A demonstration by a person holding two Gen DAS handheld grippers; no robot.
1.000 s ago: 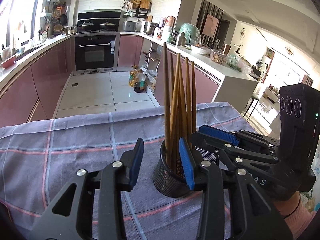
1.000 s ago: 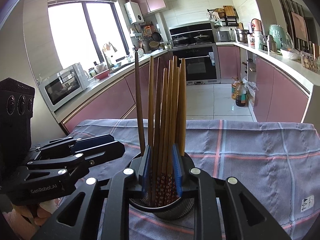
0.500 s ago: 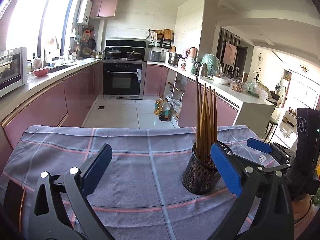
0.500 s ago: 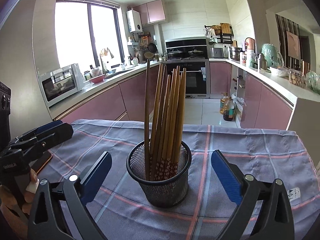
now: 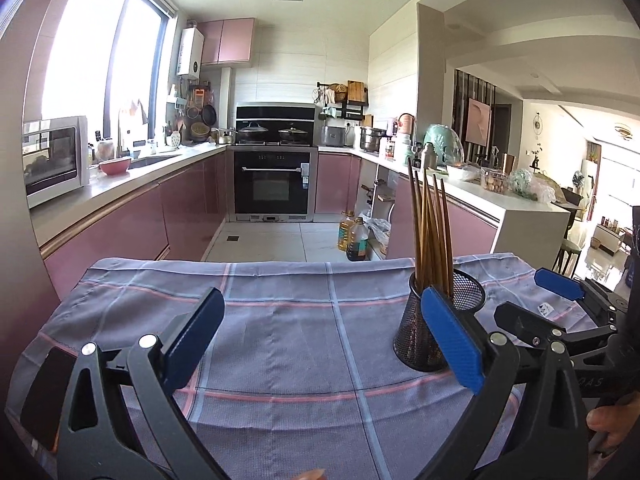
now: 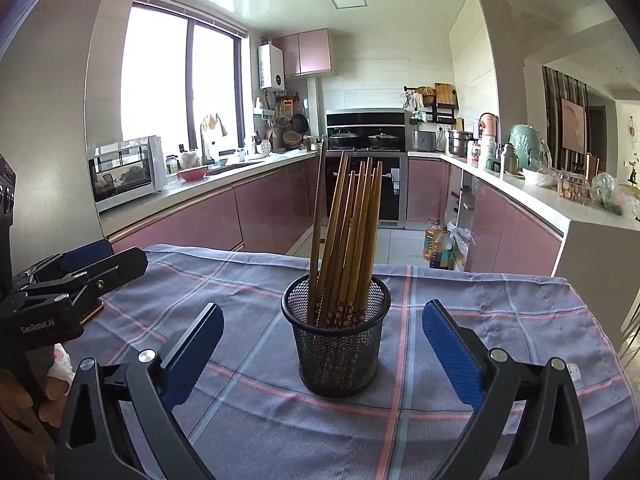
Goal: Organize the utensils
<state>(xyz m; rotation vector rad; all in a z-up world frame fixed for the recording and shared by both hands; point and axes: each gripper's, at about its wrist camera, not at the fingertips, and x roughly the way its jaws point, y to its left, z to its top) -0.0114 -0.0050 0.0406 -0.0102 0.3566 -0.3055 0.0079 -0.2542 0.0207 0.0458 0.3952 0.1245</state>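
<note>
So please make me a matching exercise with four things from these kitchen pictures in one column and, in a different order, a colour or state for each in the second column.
Things:
1. chopsticks
2. mesh holder
3. checked cloth
4. right gripper

Colour or state:
A. black, standing upright on the cloth
B. open, with nothing between the blue pads
C. brown, standing in the holder
D. grey-blue with pink lines, spread over the table

Pairs: 1-C, 2-A, 3-D, 4-B
</note>
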